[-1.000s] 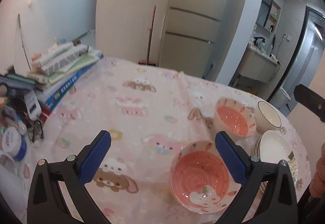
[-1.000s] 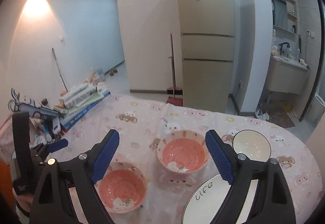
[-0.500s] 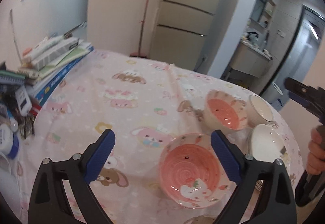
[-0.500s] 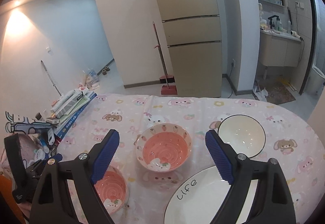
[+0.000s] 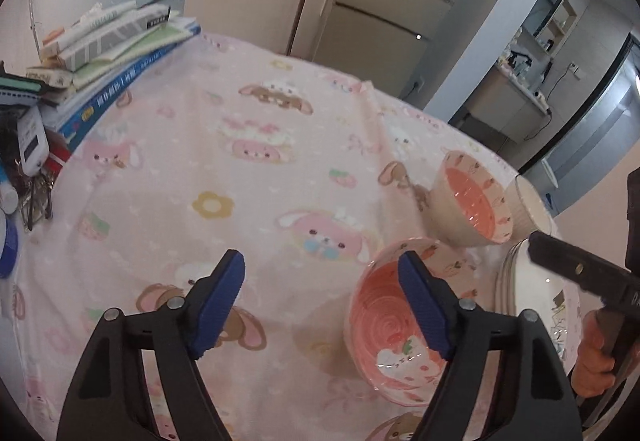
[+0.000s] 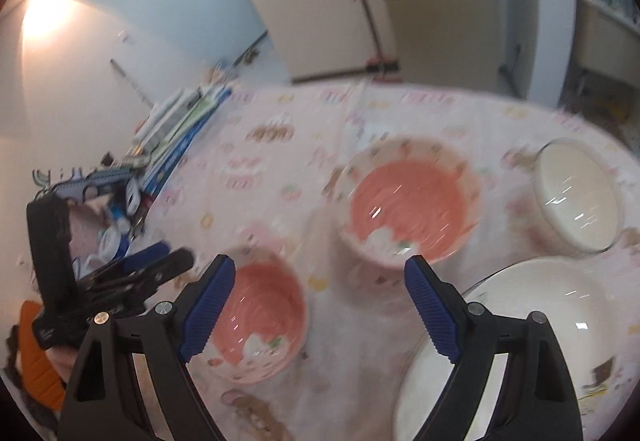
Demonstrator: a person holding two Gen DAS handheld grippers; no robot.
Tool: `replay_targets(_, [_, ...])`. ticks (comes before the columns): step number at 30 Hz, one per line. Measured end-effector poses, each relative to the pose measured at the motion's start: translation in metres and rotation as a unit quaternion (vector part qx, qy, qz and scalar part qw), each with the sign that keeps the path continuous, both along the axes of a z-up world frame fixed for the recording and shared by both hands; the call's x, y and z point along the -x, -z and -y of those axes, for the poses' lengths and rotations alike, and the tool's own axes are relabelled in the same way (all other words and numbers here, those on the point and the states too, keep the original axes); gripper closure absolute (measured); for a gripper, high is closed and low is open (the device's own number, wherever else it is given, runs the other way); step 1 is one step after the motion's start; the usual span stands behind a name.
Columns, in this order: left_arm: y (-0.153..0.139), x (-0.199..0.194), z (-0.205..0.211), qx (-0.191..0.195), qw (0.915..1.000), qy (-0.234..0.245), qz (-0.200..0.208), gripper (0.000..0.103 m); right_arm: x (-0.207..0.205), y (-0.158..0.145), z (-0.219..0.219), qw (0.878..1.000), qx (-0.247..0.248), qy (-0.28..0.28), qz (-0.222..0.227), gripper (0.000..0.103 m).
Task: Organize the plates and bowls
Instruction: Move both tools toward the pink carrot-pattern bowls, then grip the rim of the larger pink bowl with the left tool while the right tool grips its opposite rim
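Table covered with a pink cartoon-animal tablecloth [image 5: 256, 161]. Four pieces of crockery sit toward one end.

Near pink bowl [image 5: 394, 325] stands upright on the cloth. Behind it, a second pink bowl [image 5: 470, 211], also upright, set apart from the first. A cream bowl [image 5: 532, 207] sits just beside the second pink one. A stack of white plates [image 5: 528, 293] lies next to the near pink bowl, with a printed motif on the top plate.

Left gripper [image 5: 320, 305]: jaws closing, nothing pressed between them. Its right finger hangs over the near pink bowl's inside, the left finger over bare cloth; the bowl's near rim falls between the two. Released, not gripping.

Right gripper [image 6: 318, 311]: jaws closing too, pads free. The picture from this side is smeared by motion. Between its fingers lie cloth and part of the near pink bowl [image 6: 260, 315]; the second pink bowl [image 6: 408, 201] is just beyond the tips. The white plates [image 6: 520, 321] sit under its right finger. Whether that finger touches the plate I cannot tell.

A pile of books [image 5: 116, 45] and small clutter occupies the far left edge of the table.
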State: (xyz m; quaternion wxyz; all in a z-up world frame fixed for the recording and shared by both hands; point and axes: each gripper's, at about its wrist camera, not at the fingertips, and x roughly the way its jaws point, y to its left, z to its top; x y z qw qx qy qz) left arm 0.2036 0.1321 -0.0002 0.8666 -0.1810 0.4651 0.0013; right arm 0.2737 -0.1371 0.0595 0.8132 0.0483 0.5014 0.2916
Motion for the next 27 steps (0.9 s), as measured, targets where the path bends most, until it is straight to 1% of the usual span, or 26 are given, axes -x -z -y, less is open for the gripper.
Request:
replay_targets(2, [0.008,-0.001,0.000,0.014,0.9998,0.007,-0.014,0.031,-0.002,0.015,-0.007,1.000,0.018,-0.008,-0.023,0.027])
replay_targets(4, [0.015,-0.003,0.001,0.038,0.9989,0.014,-0.026,0.035,-0.003,0.029,-0.013,0.999,0.032,-0.009,-0.042,0.043])
replay_targets(5, [0.019,-0.003,0.001,0.046,0.9983,0.015,-0.033,0.041,-0.004,0.036,-0.015,0.998,0.037,-0.013,-0.059,0.047])
replay_targets(6, [0.022,-0.004,0.001,0.052,0.9976,0.015,-0.043,0.049,-0.005,0.042,-0.017,0.996,0.036,-0.020,-0.074,0.052])
replay_targets(7, [0.025,-0.005,0.000,0.057,0.9969,0.017,-0.052,0.054,-0.005,0.046,-0.019,0.996,0.036,-0.027,-0.083,0.056])
replay_targets(8, [0.028,-0.006,0.000,0.064,0.9960,0.021,-0.058,0.057,-0.005,0.052,-0.022,0.994,0.036,-0.036,-0.095,0.057])
replay_targets(9, [0.030,-0.007,0.000,0.069,0.9954,0.023,-0.062,0.060,-0.004,0.055,-0.023,0.994,0.038,-0.039,-0.099,0.059])
replay_targets(10, [0.031,-0.007,0.001,0.070,0.9951,0.025,-0.064,0.061,-0.003,0.058,-0.026,0.993,0.044,-0.040,-0.098,0.062])
replay_targets(12, [0.031,-0.006,0.004,0.064,0.9955,0.027,-0.065,0.062,-0.002,0.059,-0.029,0.993,0.053,-0.041,-0.092,0.067])
replay_targets(13, [0.031,-0.006,0.006,0.057,0.9958,0.031,-0.065,0.062,-0.001,0.060,-0.031,0.993,0.058,-0.044,-0.089,0.071])
replay_targets(14, [0.031,-0.006,0.009,0.054,0.9960,0.034,-0.064,0.064,0.001,0.060,-0.032,0.993,0.062,-0.046,-0.085,0.078])
replay_targets(15, [0.031,-0.006,0.011,0.053,0.9961,0.032,-0.062,0.066,0.001,0.059,-0.033,0.994,0.065,-0.047,-0.078,0.091])
replay_targets(16, [0.033,-0.006,0.014,0.051,0.9963,0.029,-0.063,0.067,0.003,0.057,-0.036,0.995,0.061,-0.050,-0.069,0.095])
replay_targets(18, [0.039,-0.007,0.023,0.046,0.9950,0.045,-0.077,0.072,0.006,0.054,-0.039,0.995,0.064,-0.053,-0.050,0.097])
replay_targets(19, [0.042,-0.009,0.027,0.051,0.9937,0.055,-0.083,0.073,0.007,0.053,-0.042,0.995,0.071,-0.055,-0.042,0.097])
replay_targets(20, [0.044,-0.009,0.030,0.053,0.9931,0.059,-0.086,0.076,0.009,0.052,-0.043,0.995,0.077,-0.055,-0.035,0.097])
replay_targets(21, [0.044,-0.008,0.032,0.049,0.9933,0.060,-0.085,0.083,0.009,0.051,-0.043,0.995,0.081,-0.056,-0.031,0.097])
replay_targets(22, [0.044,-0.007,0.036,0.040,0.9939,0.062,-0.082,0.087,0.010,0.051,-0.044,0.994,0.085,-0.058,-0.028,0.097])
replay_targets(23, [0.044,-0.007,0.039,0.021,0.9948,0.061,-0.078,0.091,0.011,0.051,-0.044,0.994,0.087,-0.061,-0.027,0.097])
replay_targets(24, [0.043,-0.006,0.042,0.002,0.9955,0.061,-0.073,0.093,0.011,0.051,-0.044,0.994,0.090,-0.064,-0.025,0.097])
replay_targets(26, [0.041,-0.005,0.046,-0.020,0.9955,0.063,-0.068,0.095,0.014,0.050,-0.048,0.991,0.108,-0.078,-0.013,0.096])
replay_targets(27, [0.040,-0.005,0.047,-0.023,0.9956,0.062,-0.066,0.095,0.016,0.050,-0.049,0.990,0.115,-0.084,-0.009,0.094])
